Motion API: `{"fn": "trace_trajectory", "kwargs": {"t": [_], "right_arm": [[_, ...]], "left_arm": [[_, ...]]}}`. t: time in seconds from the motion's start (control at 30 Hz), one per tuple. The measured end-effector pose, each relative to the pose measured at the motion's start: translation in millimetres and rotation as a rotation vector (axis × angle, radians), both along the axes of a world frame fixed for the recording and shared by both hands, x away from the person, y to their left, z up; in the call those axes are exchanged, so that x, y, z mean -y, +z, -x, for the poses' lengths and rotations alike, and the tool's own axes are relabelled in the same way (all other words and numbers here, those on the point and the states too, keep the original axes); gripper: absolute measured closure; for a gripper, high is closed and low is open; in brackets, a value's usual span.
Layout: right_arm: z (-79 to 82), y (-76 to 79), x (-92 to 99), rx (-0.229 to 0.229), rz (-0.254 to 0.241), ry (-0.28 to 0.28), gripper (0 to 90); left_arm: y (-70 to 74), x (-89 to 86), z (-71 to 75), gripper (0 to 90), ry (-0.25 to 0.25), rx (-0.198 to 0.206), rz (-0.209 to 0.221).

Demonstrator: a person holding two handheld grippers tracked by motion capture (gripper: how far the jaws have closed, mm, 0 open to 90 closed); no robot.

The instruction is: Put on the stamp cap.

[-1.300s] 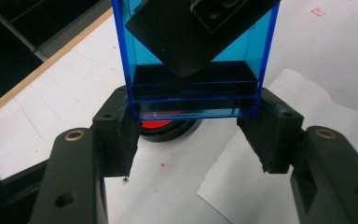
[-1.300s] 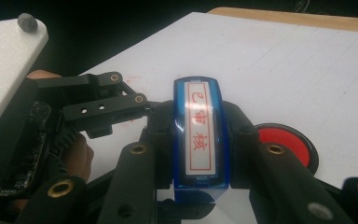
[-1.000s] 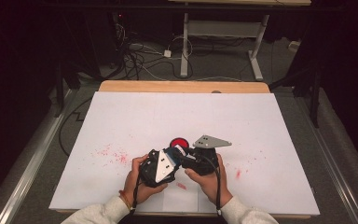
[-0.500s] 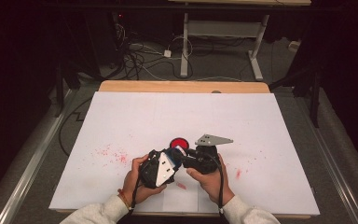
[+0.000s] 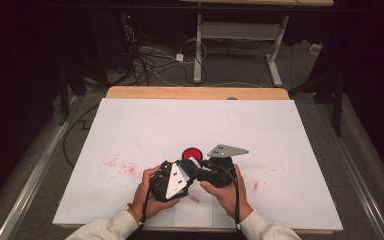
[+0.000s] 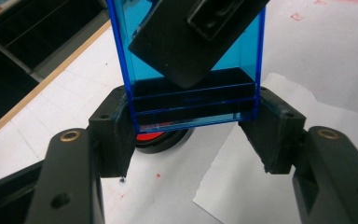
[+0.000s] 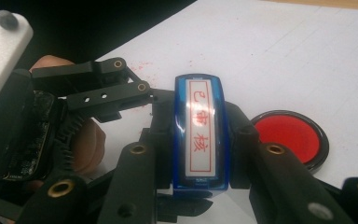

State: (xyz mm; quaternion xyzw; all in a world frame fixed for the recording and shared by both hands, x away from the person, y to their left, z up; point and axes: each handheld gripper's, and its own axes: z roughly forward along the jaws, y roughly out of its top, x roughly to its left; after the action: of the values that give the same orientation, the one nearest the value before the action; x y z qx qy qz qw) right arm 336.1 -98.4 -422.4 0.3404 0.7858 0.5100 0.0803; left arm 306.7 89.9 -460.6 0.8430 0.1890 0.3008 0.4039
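Note:
A blue see-through stamp with red characters on its white face is held just above the white paper between both grippers. My right gripper is shut on its long sides. My left gripper reaches in from the other end. Its jaws have just been opening a little with the stamp between them, and both pads still lie against its lower corners. In the high view the grippers meet near the front edge, left gripper and right gripper, with the stamp between them.
A round black ink pad with a red centre lies on the paper just beyond the stamp, also in the right gripper view. A white sheet with red stamp marks covers the wooden table. A loose paper piece lies under the grippers.

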Motion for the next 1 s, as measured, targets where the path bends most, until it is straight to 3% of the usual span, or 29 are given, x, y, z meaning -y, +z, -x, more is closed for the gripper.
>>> {"fn": "trace_trajectory", "kwargs": {"t": [0.17, 0.47, 0.63, 0.87, 1.0], "right_arm": [[1.8, 1.0, -1.0, 0.018, 0.016, 0.003, 69.6], [1.4, 2.8, 2.0, 0.024, 0.005, -0.009, 69.5], [1.4, 4.6, 5.0, 0.032, 0.005, -0.016, 69.4], [1.5, 7.6, 9.3, 0.049, 0.016, -0.024, 69.4], [1.9, 10.0, 10.6, 0.073, 0.045, -0.022, 69.4]], "left_arm": [[-0.8, -1.9, -2.8, 36.1, -0.006, -0.022, 0.03], [-3.6, -6.4, -10.4, 27.7, 0.0, -0.096, 0.07], [-4.9, -7.6, -12.6, 24.2, 0.037, -0.096, 0.069], [-3.4, -12.4, -14.7, 23.2, 0.03, -0.107, 0.07], [-2.4, -14.5, -15.5, 22.0, 0.021, -0.107, 0.059]]}}
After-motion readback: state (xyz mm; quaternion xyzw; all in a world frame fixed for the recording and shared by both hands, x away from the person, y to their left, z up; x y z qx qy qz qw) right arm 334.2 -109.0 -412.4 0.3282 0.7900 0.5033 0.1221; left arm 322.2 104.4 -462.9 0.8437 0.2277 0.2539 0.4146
